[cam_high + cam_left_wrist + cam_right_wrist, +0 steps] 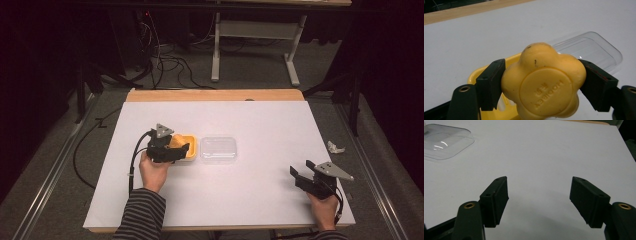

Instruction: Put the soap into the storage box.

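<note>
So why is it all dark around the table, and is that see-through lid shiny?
In the high view the white table is lit while the floor and room around it sink into darkness. In the right gripper view the clear lid shows small bright streaks of glare. In the left gripper view the yellow soap looks sharp, the far table edge soft.

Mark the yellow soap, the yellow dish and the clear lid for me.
yellow soap [544, 82]: left gripper view, its stamped round face.
yellow dish [477, 73]: left gripper view, its rim left of the soap.
clear lid [218, 149]: high view, its flat middle.
</note>
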Demonstrator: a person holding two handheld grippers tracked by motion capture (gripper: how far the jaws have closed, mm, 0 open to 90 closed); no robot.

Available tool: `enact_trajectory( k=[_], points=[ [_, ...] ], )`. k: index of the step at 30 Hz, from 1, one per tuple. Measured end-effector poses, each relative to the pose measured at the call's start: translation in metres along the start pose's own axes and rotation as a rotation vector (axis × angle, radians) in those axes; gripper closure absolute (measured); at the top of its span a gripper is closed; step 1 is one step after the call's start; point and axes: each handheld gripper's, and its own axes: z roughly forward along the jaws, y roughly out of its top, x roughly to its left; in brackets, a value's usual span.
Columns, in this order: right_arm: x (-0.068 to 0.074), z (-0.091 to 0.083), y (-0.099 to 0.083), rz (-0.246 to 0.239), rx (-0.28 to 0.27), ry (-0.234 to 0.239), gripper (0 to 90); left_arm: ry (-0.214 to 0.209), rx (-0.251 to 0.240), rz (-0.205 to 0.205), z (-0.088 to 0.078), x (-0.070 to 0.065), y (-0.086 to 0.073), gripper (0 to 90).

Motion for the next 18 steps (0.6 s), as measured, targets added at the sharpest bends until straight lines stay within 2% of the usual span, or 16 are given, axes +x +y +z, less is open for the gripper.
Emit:
enact_trajectory(
  k=[18],
  points=[
    [0.0, 0.0, 0.0, 0.0, 0.001, 0.0, 31.4, 0.046, 0.069, -0.019, 0.022, 0.013, -0.001, 26.4]
  ],
)
